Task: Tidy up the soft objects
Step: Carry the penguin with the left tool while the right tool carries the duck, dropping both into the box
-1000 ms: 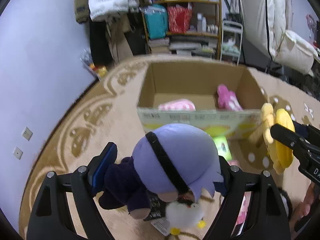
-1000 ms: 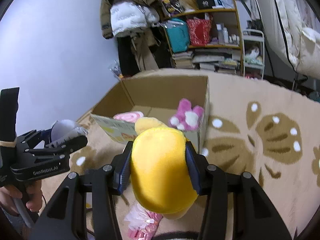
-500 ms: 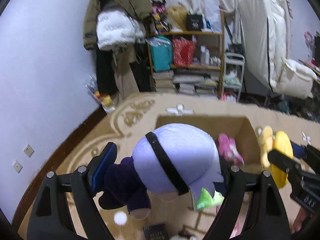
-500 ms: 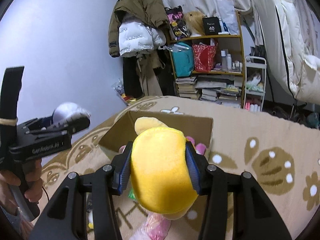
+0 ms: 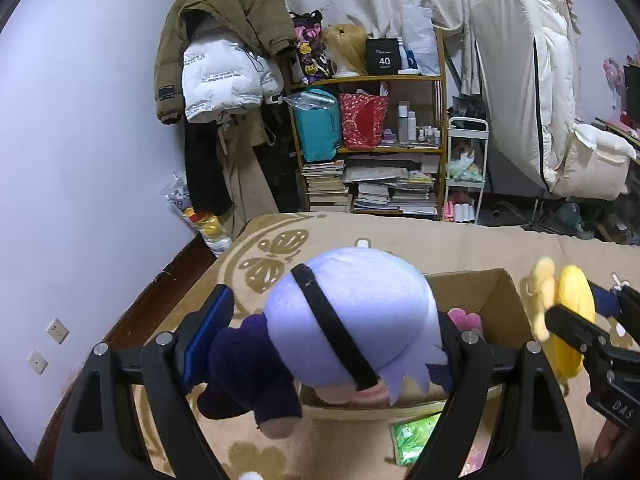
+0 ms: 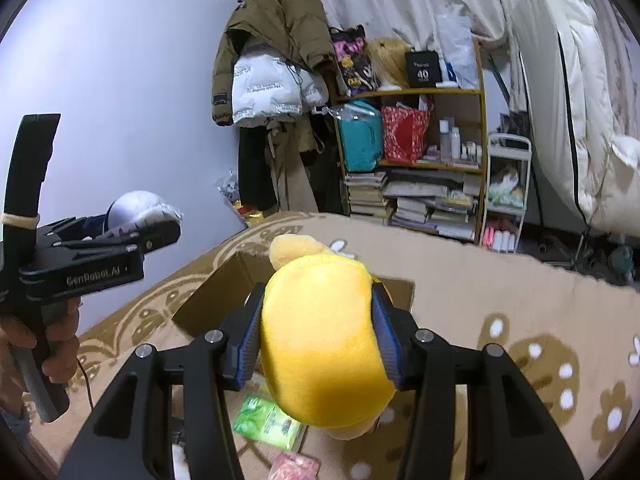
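Left gripper (image 5: 326, 344): fingers pinching the purple doll (image 5: 352, 320), held above the box.
Right gripper (image 6: 318, 332): fingers clamped on the yellow plush (image 6: 324, 344), also above the box.
Cardboard box (image 5: 500, 304): open on the rug (image 6: 500, 280); pink plush (image 5: 466, 319) inside.
Beside box: green packet (image 6: 266, 422) on the rug.
Beyond: bookshelf (image 5: 370, 148), hanging coats (image 5: 224, 40).

Right tongs (image 6: 318, 336) clamp yellow plush (image 6: 324, 344) above cardboard box (image 6: 208, 304); left tongs (image 6: 132, 236) grip lavender plush (image 6: 136, 206).
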{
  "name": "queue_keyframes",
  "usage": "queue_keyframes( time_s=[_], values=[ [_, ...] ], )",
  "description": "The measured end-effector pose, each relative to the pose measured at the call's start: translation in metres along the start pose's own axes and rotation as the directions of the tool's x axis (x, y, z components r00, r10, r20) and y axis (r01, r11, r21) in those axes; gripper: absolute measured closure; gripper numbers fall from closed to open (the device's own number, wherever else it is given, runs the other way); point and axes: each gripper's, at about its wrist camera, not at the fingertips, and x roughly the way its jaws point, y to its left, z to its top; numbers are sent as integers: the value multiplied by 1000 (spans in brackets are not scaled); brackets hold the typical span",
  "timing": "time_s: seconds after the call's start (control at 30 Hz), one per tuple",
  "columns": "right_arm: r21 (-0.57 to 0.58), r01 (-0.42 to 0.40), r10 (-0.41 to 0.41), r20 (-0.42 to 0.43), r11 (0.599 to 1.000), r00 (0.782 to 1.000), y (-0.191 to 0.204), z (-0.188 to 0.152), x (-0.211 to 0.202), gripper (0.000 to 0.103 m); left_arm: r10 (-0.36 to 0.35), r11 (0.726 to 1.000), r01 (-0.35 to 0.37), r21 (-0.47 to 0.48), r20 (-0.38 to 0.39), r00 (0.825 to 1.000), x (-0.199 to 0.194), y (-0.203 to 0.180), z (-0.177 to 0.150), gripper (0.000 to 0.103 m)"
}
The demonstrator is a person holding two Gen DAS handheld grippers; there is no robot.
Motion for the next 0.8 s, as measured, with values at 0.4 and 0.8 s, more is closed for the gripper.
queue_keyframes(
  time_s=[0.4,0.8],
  values=[
    [-58,-37,36,-18,998,999,4,-17,25,49,-32,999,33,31,-32,999,17,-15,-5,19],
    [-11,-74,73,-66,997,995,-11,-30,38,46,-77,997,80,21,-113,991,50,-26,-19,18]
  ],
)
